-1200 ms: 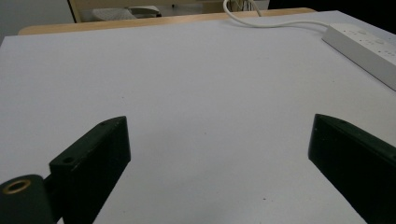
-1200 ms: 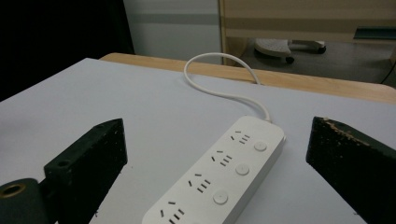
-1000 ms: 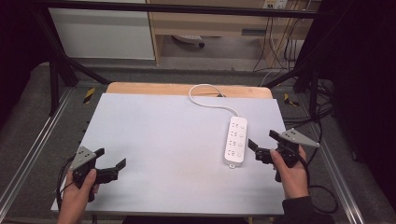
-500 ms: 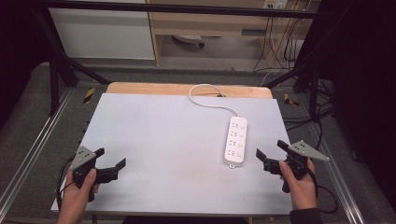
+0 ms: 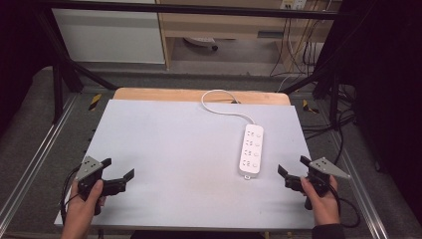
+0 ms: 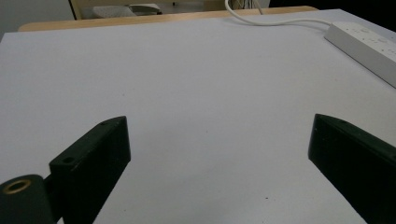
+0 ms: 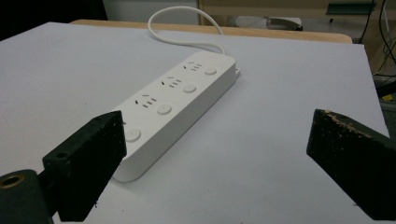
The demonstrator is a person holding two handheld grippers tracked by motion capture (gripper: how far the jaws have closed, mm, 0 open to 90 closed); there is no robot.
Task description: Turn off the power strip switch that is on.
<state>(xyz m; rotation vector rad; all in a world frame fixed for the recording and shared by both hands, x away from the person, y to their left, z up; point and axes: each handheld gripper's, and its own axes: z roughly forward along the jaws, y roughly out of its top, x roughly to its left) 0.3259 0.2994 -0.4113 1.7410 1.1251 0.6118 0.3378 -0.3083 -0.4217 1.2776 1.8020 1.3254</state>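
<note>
Power strip (image 5: 251, 149), white, long, four sockets

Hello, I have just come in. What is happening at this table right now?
A person sits at a white table with a two-jaw gripper in each hand. Nothing is being held at this moment: the left gripper hovers open near the front left corner, and the right gripper is open near the front right edge. A white power strip lies flat on the table, close to the right gripper but apart from it, and its cable runs off the far edge.
</note>
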